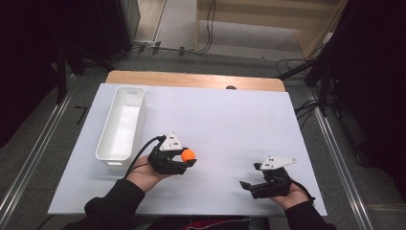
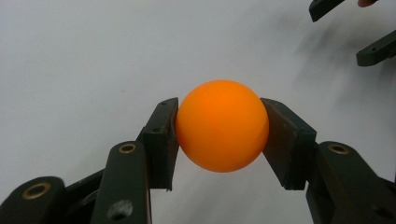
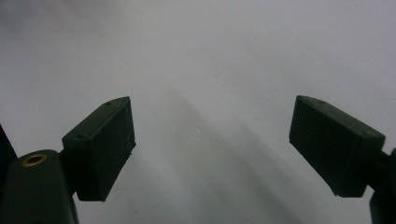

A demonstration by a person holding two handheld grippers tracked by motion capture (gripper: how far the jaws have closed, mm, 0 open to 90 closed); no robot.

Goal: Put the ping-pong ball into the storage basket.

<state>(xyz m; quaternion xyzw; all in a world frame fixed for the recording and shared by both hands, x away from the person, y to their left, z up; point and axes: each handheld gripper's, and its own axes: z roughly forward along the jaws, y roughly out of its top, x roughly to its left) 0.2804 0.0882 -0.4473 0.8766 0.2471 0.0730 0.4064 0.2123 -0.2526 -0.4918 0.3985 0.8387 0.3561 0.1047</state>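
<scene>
An orange ball (image 1: 188, 155) is clamped between the two black jaws of my left gripper (image 1: 187, 158), near the front left of the white table top (image 1: 225, 120). In the left gripper view the ball (image 2: 222, 125) sits squarely between both pads (image 2: 161, 140), just above the white surface. My right gripper (image 1: 246, 184) rests at the front right of the table, pointing left. Its jaws stand wide apart in the right gripper view, with the right gripper (image 3: 212, 144) holding nothing over bare white surface.
A long white bin (image 1: 122, 122) lies lengthwise along the left side of the table, beyond my left hand. A wooden strip (image 1: 191, 79) borders the far edge. Cables and dark stands sit on the floor behind and beside the table.
</scene>
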